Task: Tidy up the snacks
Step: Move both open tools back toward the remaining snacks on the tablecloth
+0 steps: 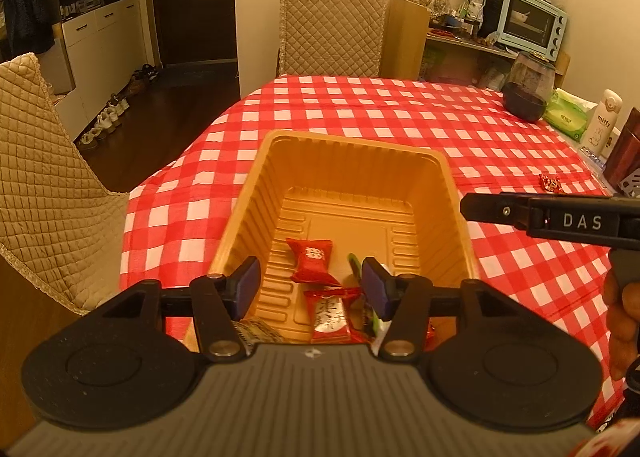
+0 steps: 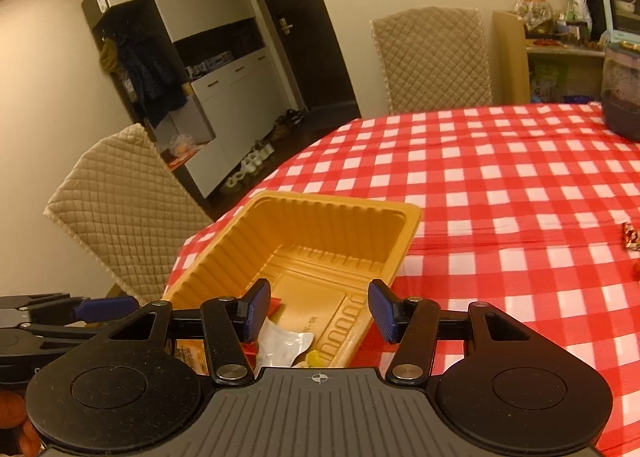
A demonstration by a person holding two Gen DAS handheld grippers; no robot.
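A gold plastic tray (image 1: 344,161) sits on the red checked tablecloth and holds several wrapped snacks, among them a red candy (image 1: 312,261) and a red-and-white packet (image 1: 330,315). My left gripper (image 1: 312,287) is open and empty, just above the tray's near end. My right gripper (image 2: 318,311) is open and empty over the tray's (image 2: 304,213) near right corner; it also shows from the side in the left wrist view (image 1: 480,209). One red wrapped candy (image 1: 551,182) lies loose on the cloth at the right, seen in the right wrist view (image 2: 631,236) too.
A dark jar (image 1: 528,87), a green wipes pack (image 1: 566,117), a white Miffy bottle (image 1: 602,123) and a dark box (image 1: 624,153) stand along the table's far right. Quilted chairs (image 1: 332,29) (image 1: 44,177) flank the table. A shelf with a blue oven (image 1: 532,21) stands behind.
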